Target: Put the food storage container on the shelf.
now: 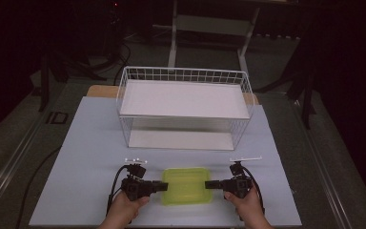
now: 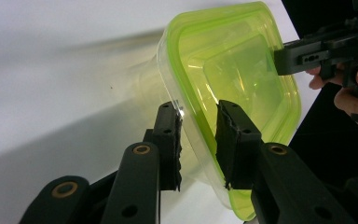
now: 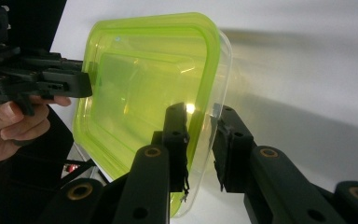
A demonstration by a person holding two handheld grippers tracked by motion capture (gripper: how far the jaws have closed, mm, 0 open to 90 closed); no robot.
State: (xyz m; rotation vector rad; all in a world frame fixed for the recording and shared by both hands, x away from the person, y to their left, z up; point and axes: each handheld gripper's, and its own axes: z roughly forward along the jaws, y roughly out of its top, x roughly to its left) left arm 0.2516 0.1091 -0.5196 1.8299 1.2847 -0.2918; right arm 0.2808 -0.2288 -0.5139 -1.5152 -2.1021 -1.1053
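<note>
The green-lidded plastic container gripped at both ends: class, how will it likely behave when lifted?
The container looks thin and see-through with nothing visible inside, so probably light. Its glossy rim may slip between the left gripper and right gripper. Thin walls could flex under squeezing.

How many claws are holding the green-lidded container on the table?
2. The left claw grips the container at its left edge, the right claw at its right edge; the lid's rim sits between each one's jaws.
</note>
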